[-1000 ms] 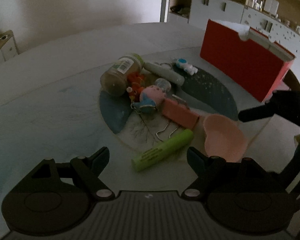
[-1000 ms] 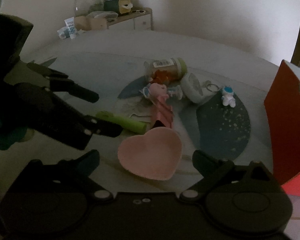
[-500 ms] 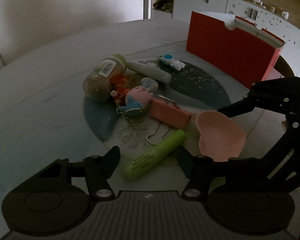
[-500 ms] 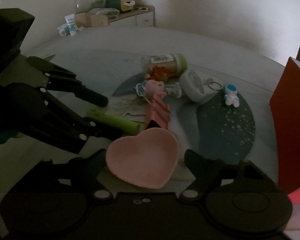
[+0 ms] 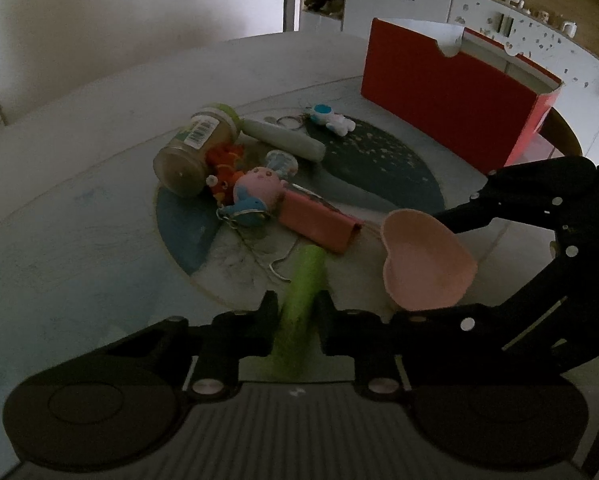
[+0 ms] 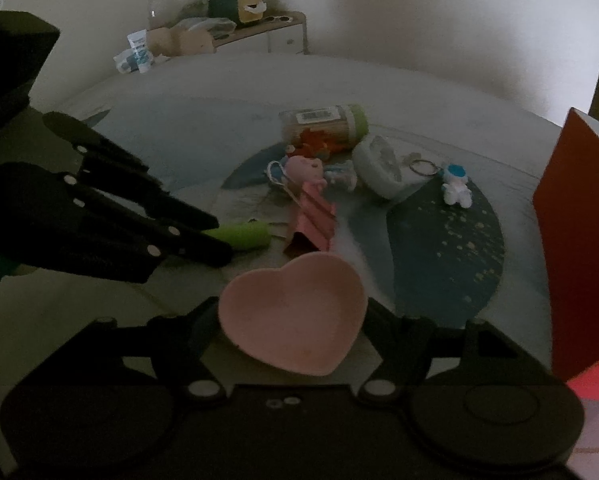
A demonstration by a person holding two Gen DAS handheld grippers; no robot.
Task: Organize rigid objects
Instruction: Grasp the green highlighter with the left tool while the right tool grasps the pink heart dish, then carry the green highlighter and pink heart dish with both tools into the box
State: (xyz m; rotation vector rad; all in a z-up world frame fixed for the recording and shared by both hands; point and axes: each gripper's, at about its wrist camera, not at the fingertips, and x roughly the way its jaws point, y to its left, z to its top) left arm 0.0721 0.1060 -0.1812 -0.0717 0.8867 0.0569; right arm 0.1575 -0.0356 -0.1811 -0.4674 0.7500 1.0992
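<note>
On the table [image 5: 79, 208] we've got the left gripper [image 5: 297, 312] clamped on the green tube [image 5: 303, 280], right gripper [image 6: 293, 316] closing round the heart dish [image 6: 295, 312] (contact unclear); nothing's in the red box [image 5: 451, 92] yet.

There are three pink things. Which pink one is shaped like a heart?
The pink heart-shaped dish, nearest the camera, between the right hand-held gripper's fingers. The pink pig toy is rounded; the pink clip is boxy.
</note>
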